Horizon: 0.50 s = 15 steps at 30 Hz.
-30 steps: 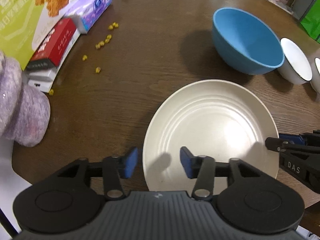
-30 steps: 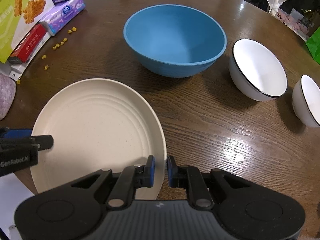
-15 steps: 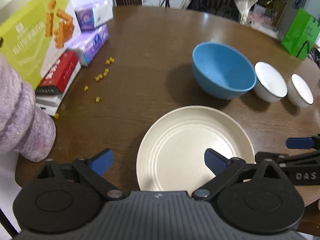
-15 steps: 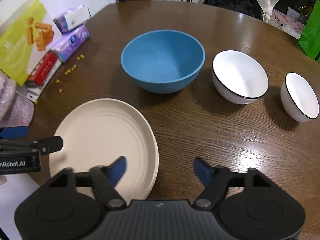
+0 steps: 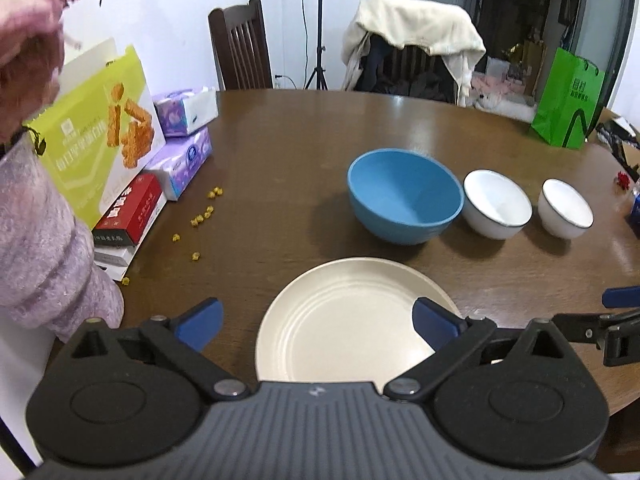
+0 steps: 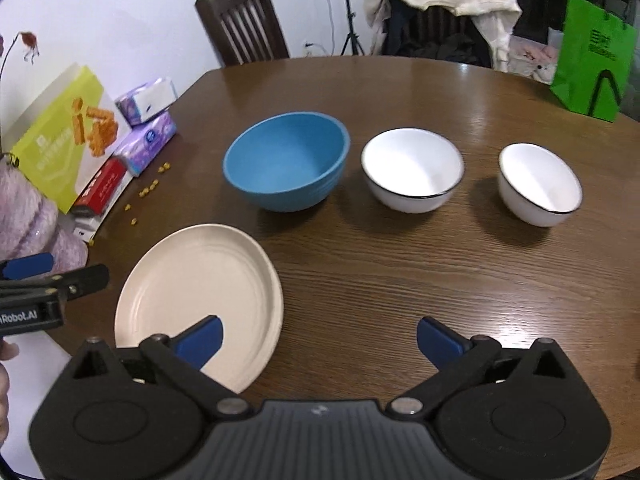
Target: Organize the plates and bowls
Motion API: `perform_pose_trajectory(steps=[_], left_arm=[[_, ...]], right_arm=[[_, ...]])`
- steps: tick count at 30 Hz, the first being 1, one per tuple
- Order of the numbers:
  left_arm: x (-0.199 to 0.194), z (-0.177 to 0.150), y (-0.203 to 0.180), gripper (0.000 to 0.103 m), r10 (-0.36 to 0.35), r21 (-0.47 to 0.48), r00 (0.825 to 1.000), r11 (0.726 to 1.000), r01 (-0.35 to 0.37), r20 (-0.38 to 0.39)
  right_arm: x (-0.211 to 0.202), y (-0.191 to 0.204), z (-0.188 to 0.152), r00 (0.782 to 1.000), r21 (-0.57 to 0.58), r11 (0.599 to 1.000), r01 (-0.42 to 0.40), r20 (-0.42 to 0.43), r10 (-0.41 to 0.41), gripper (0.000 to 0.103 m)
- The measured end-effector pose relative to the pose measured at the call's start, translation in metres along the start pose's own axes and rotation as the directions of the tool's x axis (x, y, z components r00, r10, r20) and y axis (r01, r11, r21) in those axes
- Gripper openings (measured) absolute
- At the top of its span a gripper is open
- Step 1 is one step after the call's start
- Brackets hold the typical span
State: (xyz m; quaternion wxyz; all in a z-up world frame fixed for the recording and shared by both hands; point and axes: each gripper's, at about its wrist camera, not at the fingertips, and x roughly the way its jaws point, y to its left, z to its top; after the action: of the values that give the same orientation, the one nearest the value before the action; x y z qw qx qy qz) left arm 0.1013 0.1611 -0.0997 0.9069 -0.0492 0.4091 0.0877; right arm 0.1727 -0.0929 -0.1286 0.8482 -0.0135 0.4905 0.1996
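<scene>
A cream plate [image 5: 352, 312] [image 6: 200, 288] lies flat on the brown table near its front edge. Behind it stand a blue bowl [image 5: 404, 196] [image 6: 284, 160], a larger white bowl [image 5: 498, 204] [image 6: 412, 168] and a small white bowl [image 5: 564, 208] [image 6: 540, 184], in a row from left to right. My left gripper [image 5: 316, 320] hovers above the plate's near side, its jaws opening wide with nothing held. To the plate's right, my right gripper [image 6: 320, 340] hangs over bare wood, its jaws also opening and empty.
A green snack box [image 5: 100, 136], tissue packs [image 5: 184, 156] and a red box [image 5: 128, 212] crowd the table's left edge, with several yellow crumbs [image 5: 200, 220] beside them. A fuzzy purple sleeve [image 5: 44, 248] is at far left. A green bag [image 6: 592, 60] stands at the back right.
Both grippers let go of the plate's rim, opened wide, and rose and drew back. The plate now lies free on the table, and more of the room shows.
</scene>
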Motion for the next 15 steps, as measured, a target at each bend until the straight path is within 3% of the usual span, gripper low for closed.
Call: perform_pose_trajectory(steps=[9,15], left_arm=[[-0.014,0.018,-0.044,0.103,-0.007,-0.039,1.000,0.999,0.007,-0.007],[-0.021,0.028,-0.070,0.103,0.041,-0.106,0.999,0.994,-0.042,-0.008]], right_arm=[[-0.031,-0.041,0.004,0.999,-0.034,0.999,0.007,0.042,-0.005,0.103],[-0.047,-0.061,0.025,0.998,-0.127,0.992,-0.005,0.058,0.013,0.103]])
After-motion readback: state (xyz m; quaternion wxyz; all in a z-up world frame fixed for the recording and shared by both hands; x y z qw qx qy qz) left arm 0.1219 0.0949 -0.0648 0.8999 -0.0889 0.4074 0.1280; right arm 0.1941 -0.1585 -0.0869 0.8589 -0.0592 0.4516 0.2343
